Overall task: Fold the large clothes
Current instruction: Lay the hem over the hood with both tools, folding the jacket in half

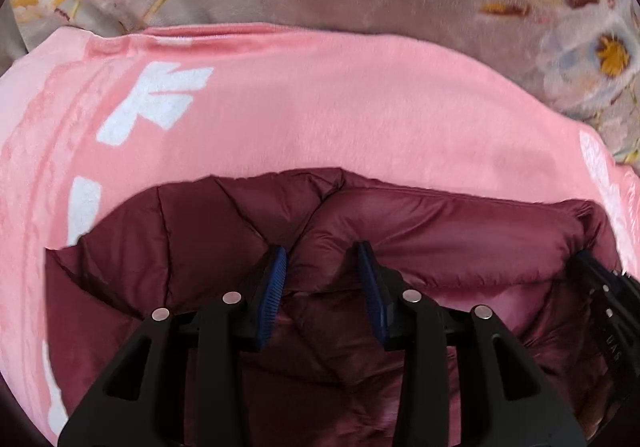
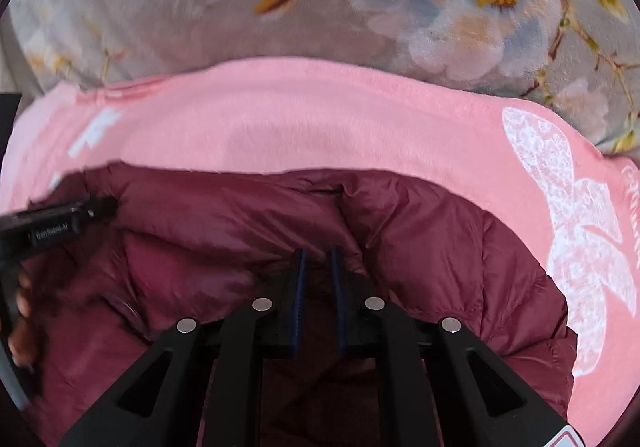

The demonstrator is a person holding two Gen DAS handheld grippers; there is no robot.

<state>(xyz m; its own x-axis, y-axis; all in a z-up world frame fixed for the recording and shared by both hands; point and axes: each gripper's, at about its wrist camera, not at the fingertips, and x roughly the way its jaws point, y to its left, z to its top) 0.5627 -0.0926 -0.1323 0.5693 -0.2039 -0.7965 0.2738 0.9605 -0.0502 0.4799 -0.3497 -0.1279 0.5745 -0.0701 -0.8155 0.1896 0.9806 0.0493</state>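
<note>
Lying bunched on a pink blanket [image 1: 320,107], the maroon puffer jacket [image 1: 420,223] fills the lower half of both wrist views, its quilted folds pushed up into a ridge. The left gripper [image 1: 322,259] has its jaws spread fairly wide with fabric bulging between them, while the right gripper [image 2: 317,259] has its jaws narrowed onto a pinch of jacket. Beyond the blanket spreads a grey floral bedcover [image 2: 280,19].

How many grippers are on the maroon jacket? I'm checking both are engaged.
2: the left gripper at the maroon jacket's left part, the right gripper further right, both pressed into its folds.
</note>
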